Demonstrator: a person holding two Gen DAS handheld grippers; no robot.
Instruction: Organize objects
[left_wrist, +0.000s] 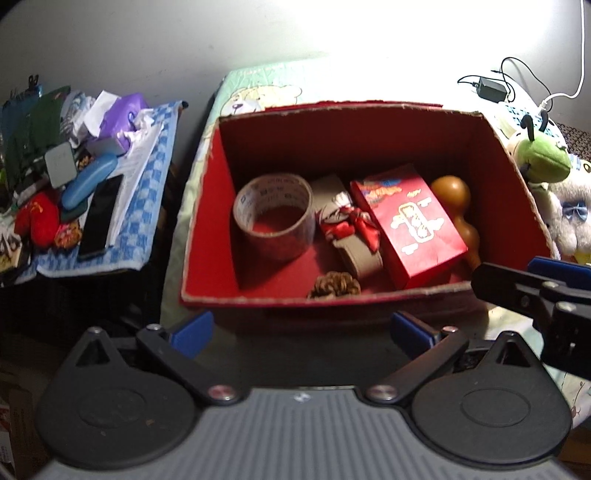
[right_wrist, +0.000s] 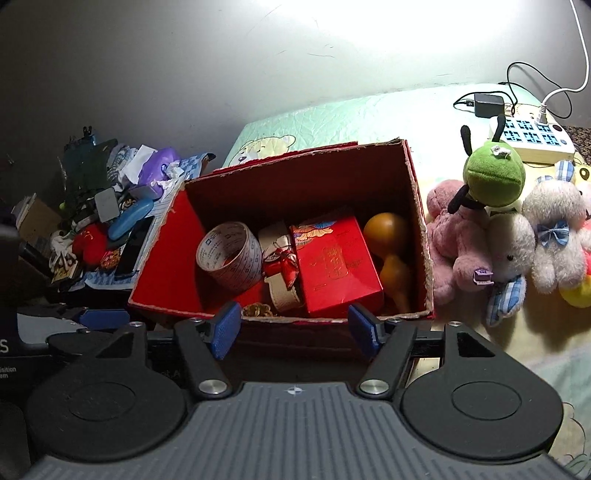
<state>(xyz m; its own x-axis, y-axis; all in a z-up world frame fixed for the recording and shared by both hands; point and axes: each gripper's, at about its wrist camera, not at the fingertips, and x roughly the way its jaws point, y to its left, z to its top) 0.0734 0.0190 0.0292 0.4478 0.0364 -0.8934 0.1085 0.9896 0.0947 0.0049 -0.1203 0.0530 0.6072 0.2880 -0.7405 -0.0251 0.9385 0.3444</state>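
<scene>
Both grippers, left (left_wrist: 301, 330) and right (right_wrist: 294, 325), agape, empty; red box (right_wrist: 159, 273): one tape roll (right_wrist: 231, 254), one gourd (right_wrist: 391, 240).

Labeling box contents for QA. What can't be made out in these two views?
- Pinecone: the box's near wall cuts its lower part in the left view; mostly hidden in the right view.
- Gourd: lower half behind the red packet in both views.
- Tape roll: print too small to read.
- Side-table clutter: dark, overlapping.
- Left gripper, right gripper: open, empty.

pine cone (left_wrist: 334, 285) half behind box wall (left_wrist: 295, 297), gourd (left_wrist: 456, 210) partly covered
</scene>
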